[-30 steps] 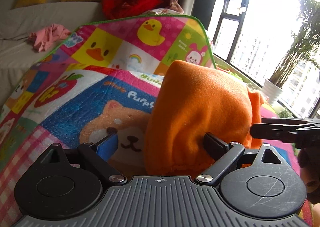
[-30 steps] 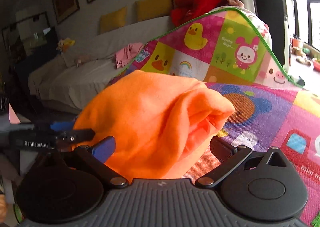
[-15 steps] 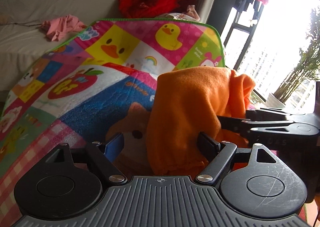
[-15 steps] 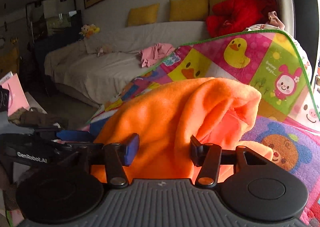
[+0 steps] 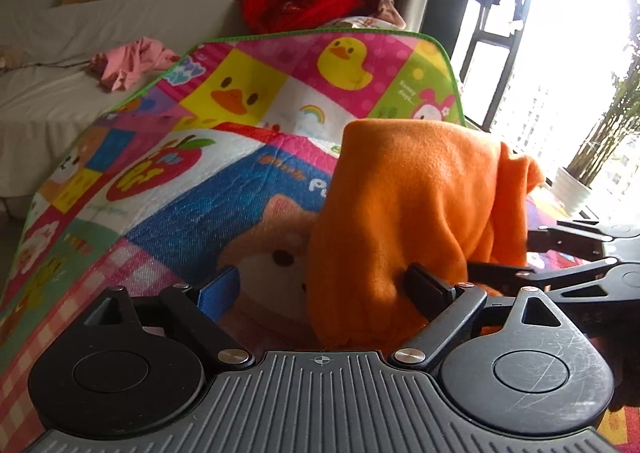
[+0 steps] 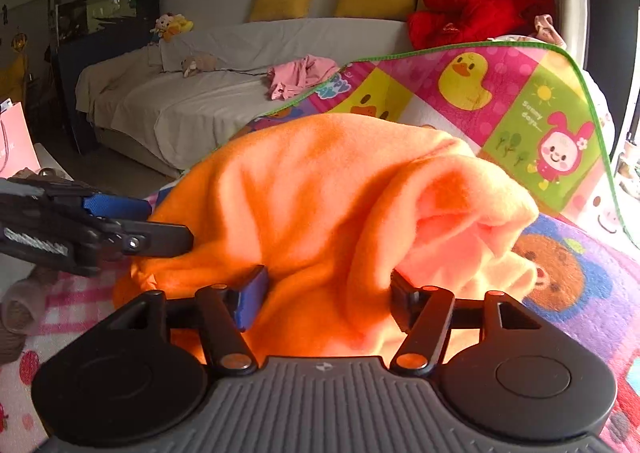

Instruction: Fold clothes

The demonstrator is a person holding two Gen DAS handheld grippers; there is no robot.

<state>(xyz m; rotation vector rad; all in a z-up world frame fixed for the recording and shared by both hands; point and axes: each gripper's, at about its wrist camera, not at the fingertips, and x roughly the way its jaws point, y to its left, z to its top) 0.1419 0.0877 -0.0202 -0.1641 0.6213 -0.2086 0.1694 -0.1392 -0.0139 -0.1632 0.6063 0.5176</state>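
Note:
A bunched orange fleece garment point(image 5: 412, 205) hangs between both grippers above a colourful cartoon play mat point(image 5: 192, 181). My left gripper point(image 5: 320, 285) has its jaws wide apart, and the garment's left edge drapes over its right finger point(image 5: 428, 287). In the right wrist view the garment point(image 6: 320, 205) fills the middle. My right gripper point(image 6: 324, 293) has its jaws partly closed around a thick fold of the fleece. Each gripper shows at the side of the other's view, touching the garment.
The mat point(image 6: 520, 101) rises at the back over a heap. A white-covered sofa point(image 6: 224, 65) with yellow cushions holds a pink garment point(image 6: 300, 73) and a red jacket point(image 6: 476, 13). A window and a potted plant point(image 5: 600, 157) are at the right.
The right gripper's jaws have narrowed onto the orange garment, and both grippers have lifted it higher off the mat. The left jaws stay wide.

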